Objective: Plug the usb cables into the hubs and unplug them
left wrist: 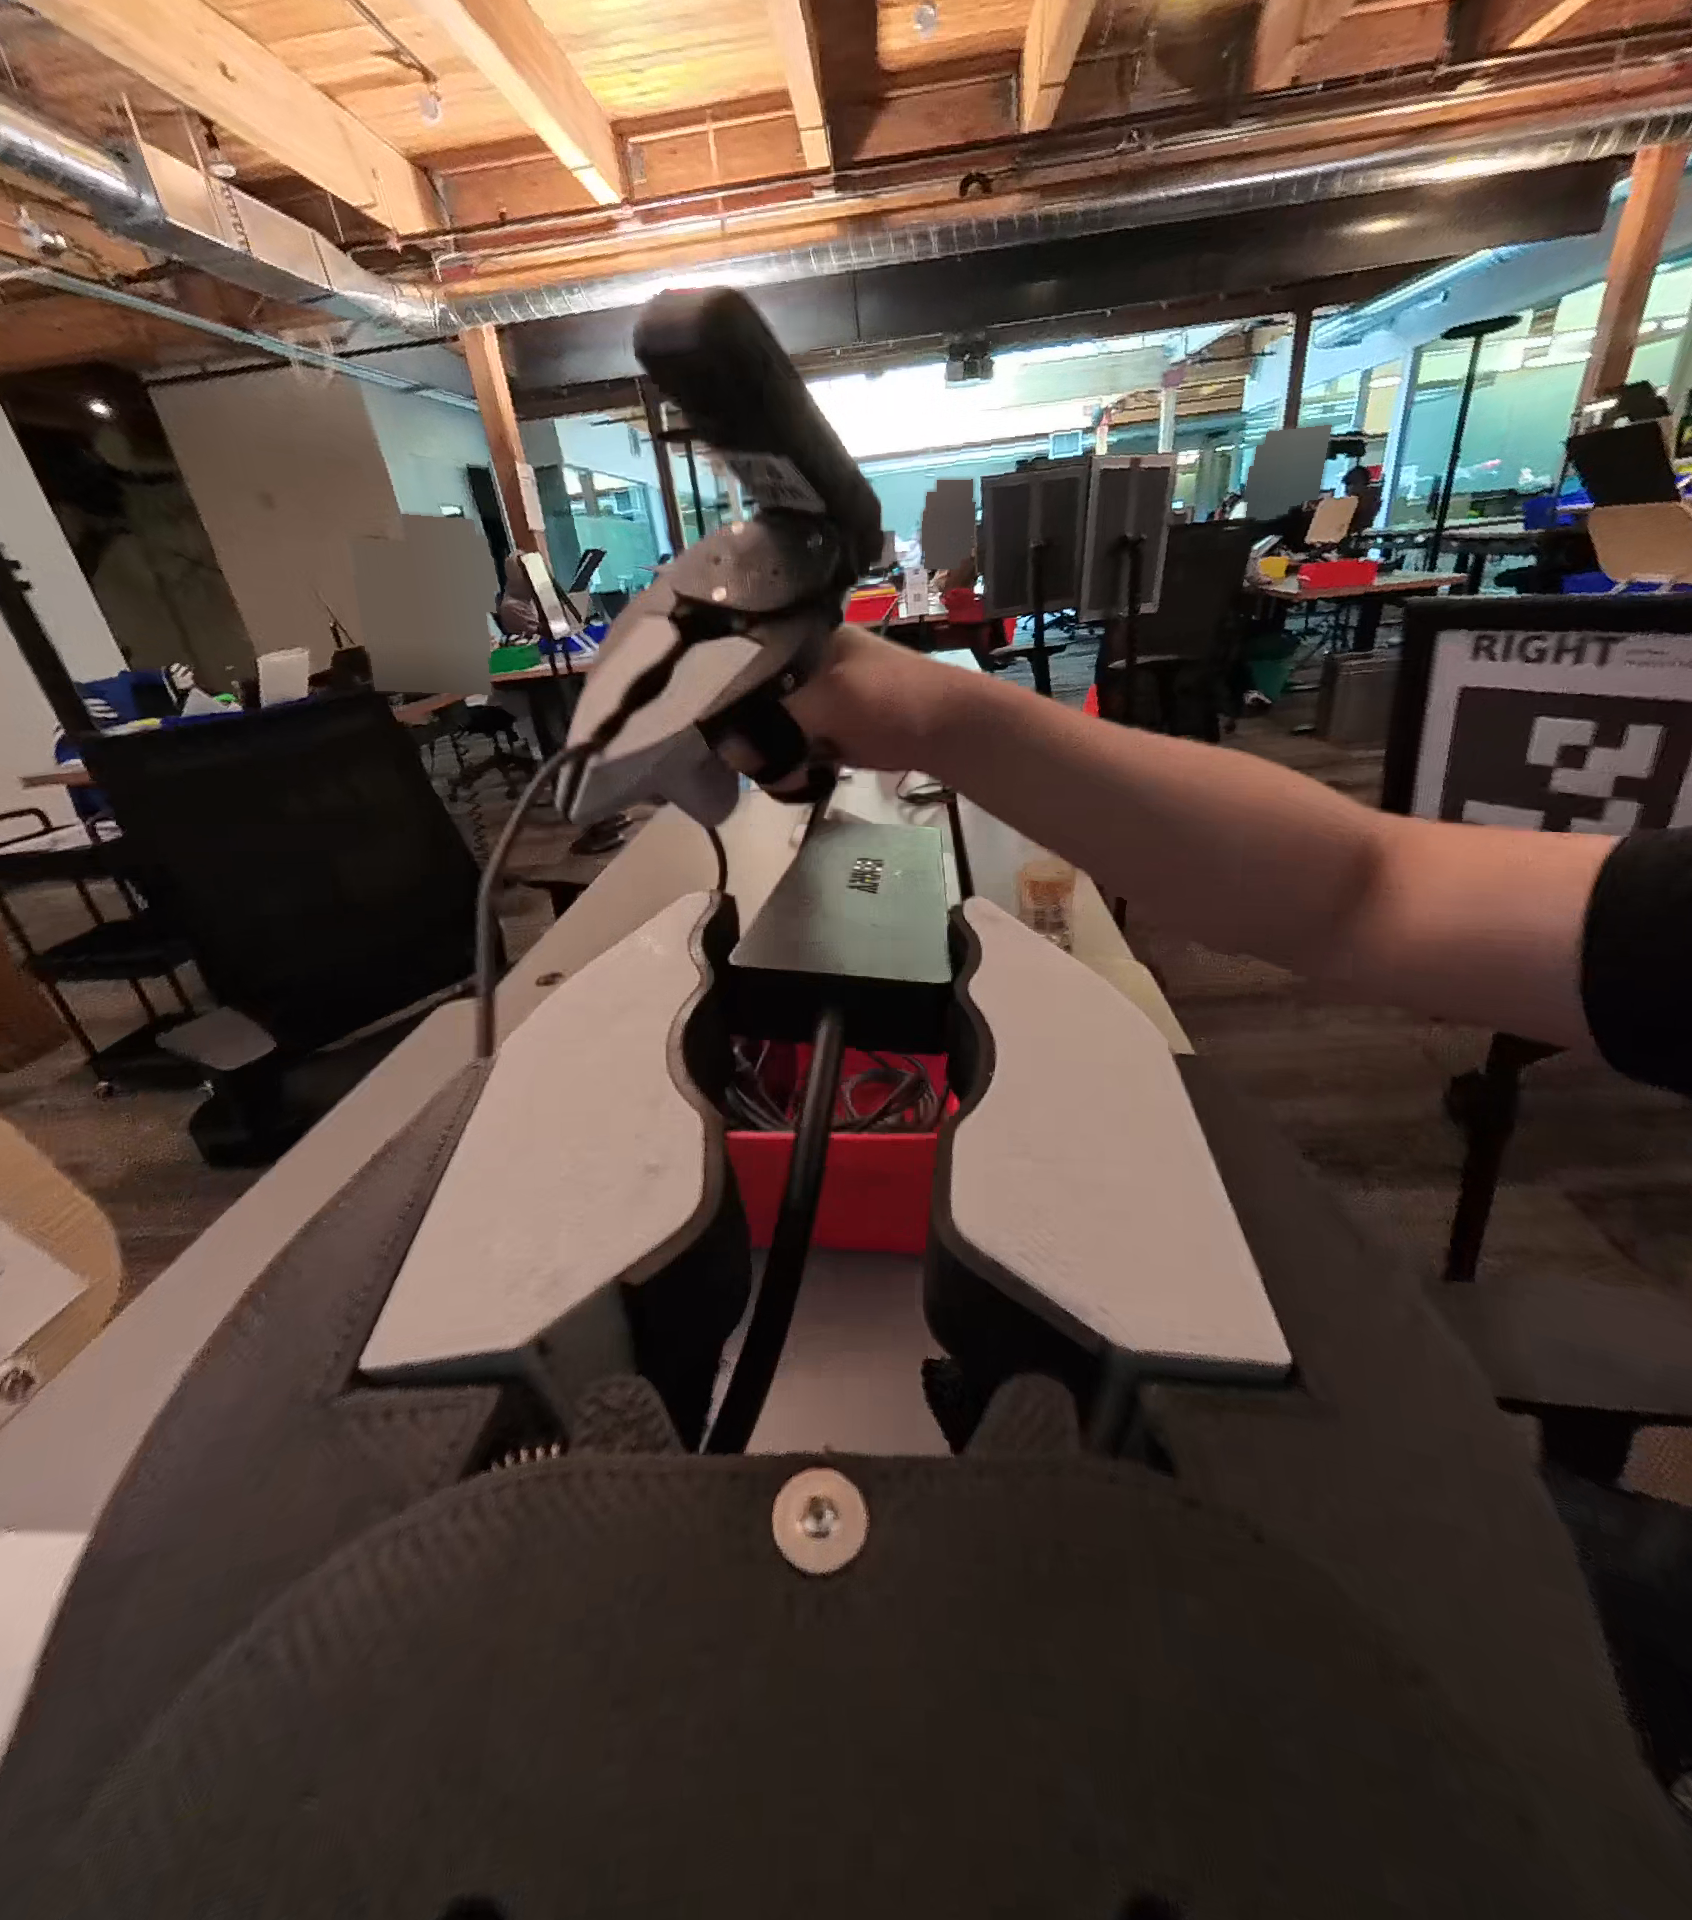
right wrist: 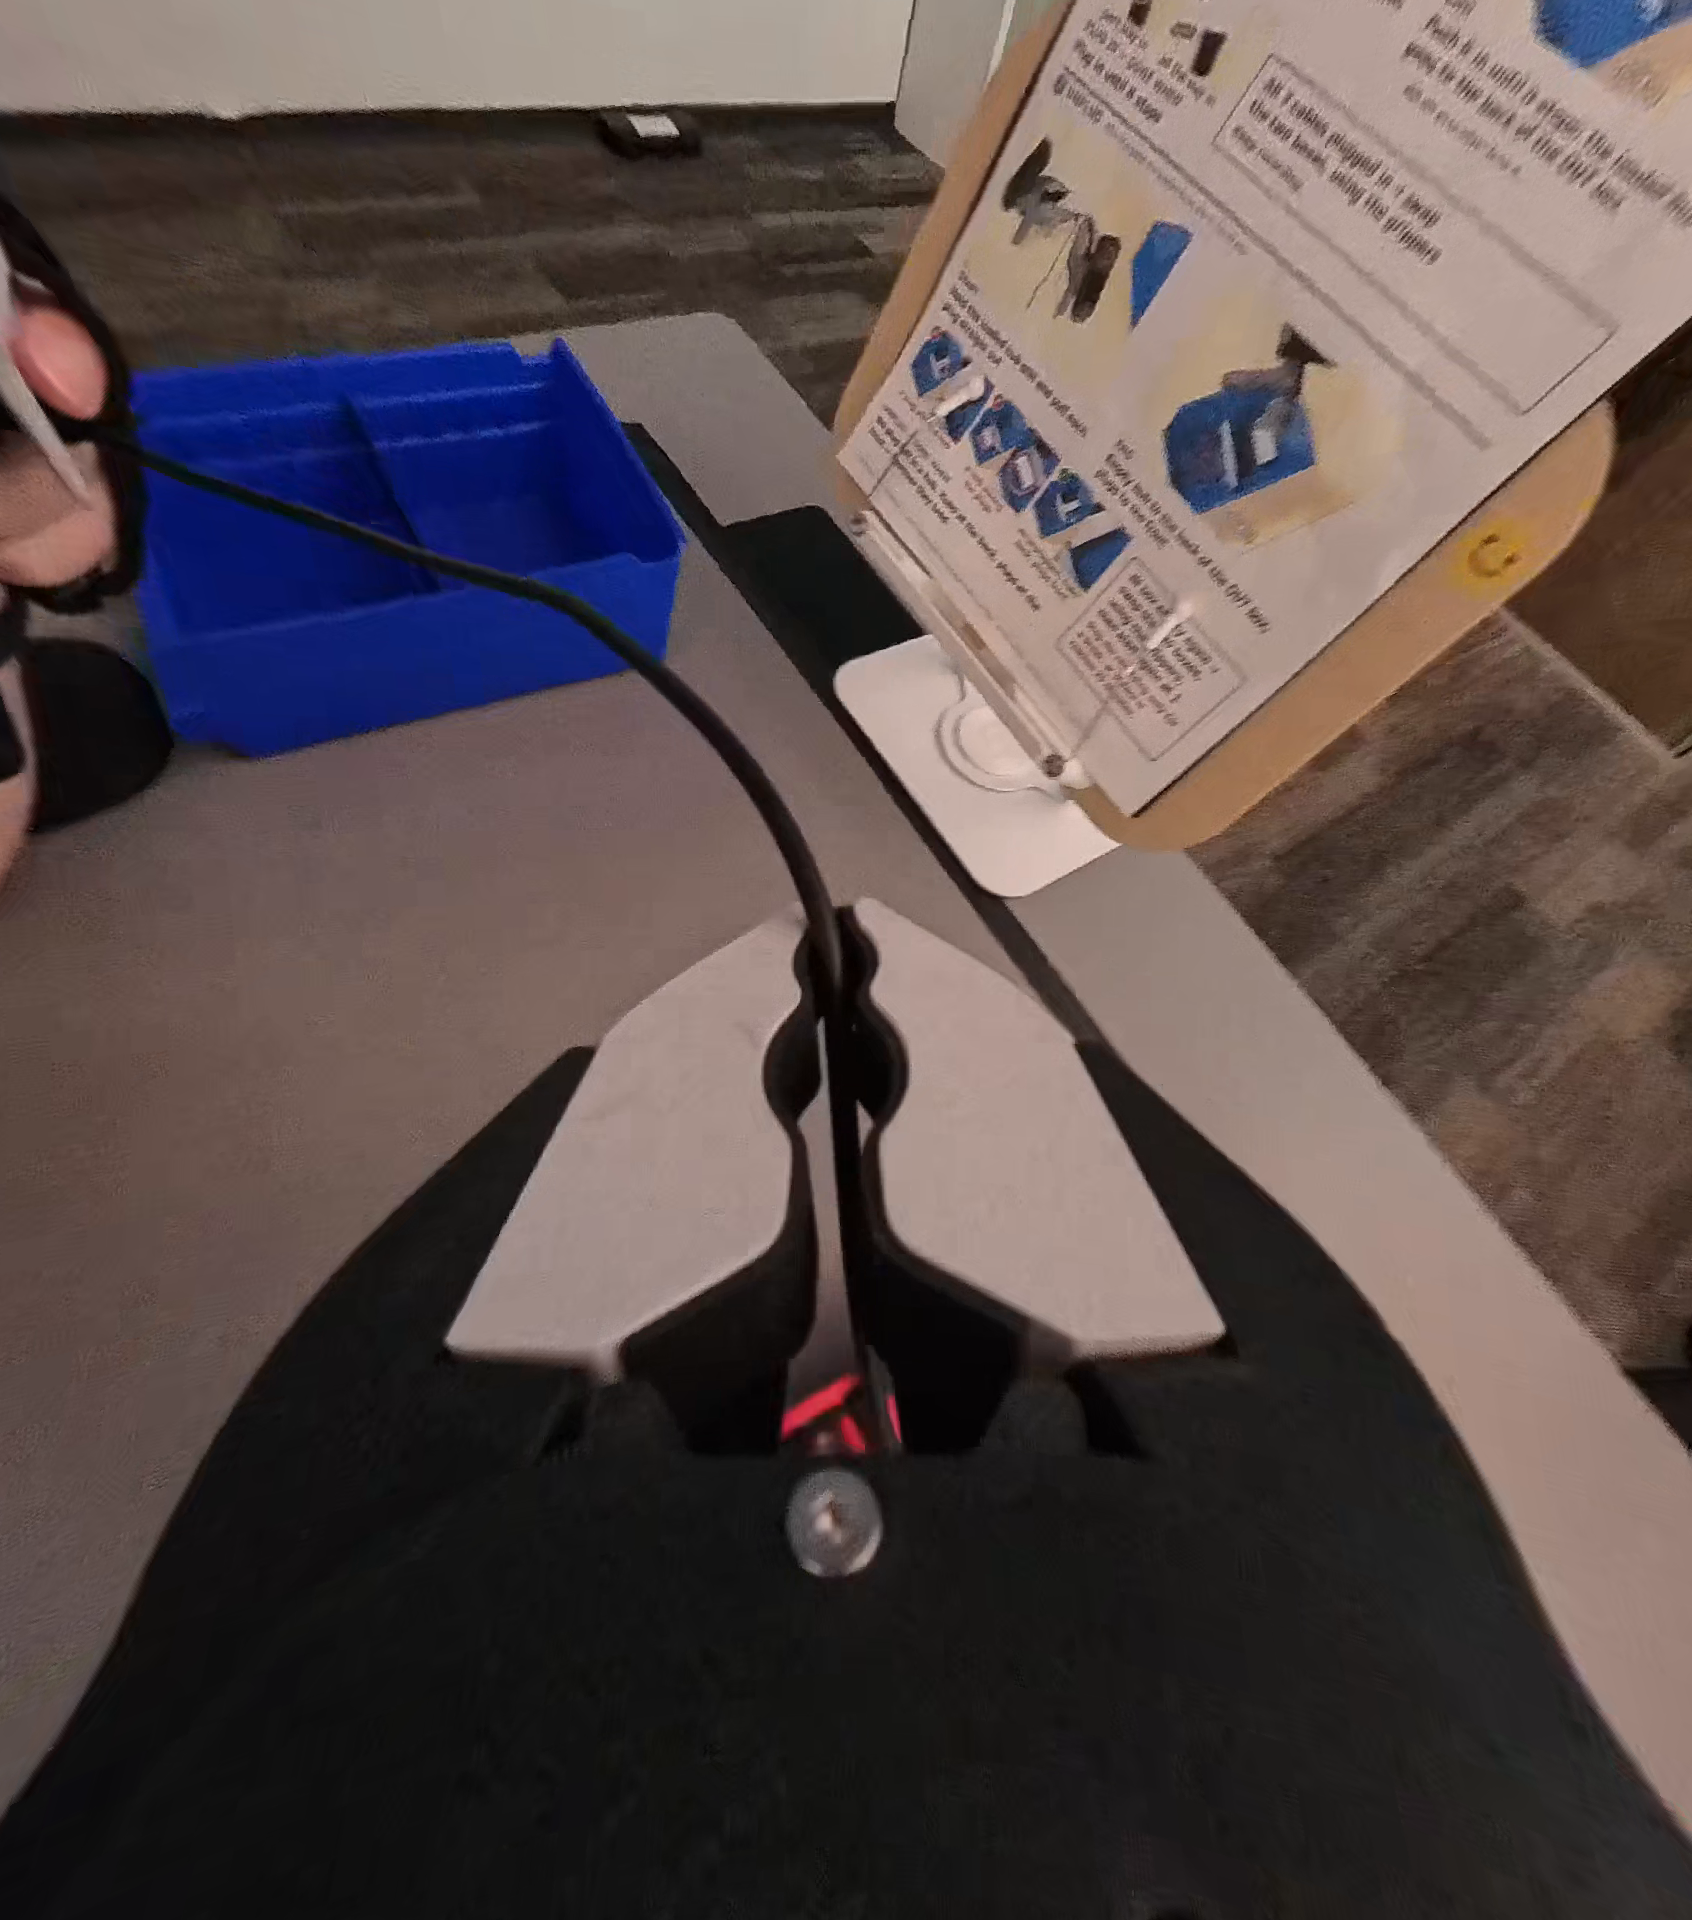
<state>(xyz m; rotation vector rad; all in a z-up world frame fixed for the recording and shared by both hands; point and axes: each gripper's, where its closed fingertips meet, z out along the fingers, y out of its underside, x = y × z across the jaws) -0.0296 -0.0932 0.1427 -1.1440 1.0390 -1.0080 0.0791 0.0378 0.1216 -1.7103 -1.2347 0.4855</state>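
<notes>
While the grey counter stretches under both tools, a tilted instruction board on a white base stands beyond and to the right of the right gripper's fingers, and a blue bin with an inner divider sits on the counter beyond and to their left. Ahead of the left gripper's fingers, lower down, a red bin holds a tangle of thin wires.

Between the fingertips of the left gripper sits a black usb hub, a flat box clamped at its near end by the two white fingers, one on each side. A thick black lead leaves the hub's near face and runs back between the fingers toward the camera.

Beyond and above the left fingers, the right gripper is raised in a person's hand. Its fingers are pressed together on a thin black usb cable, pinched right at the tips. From there the cable arcs up and away to the left of the right fingers, toward a hand at the picture's edge.
</notes>
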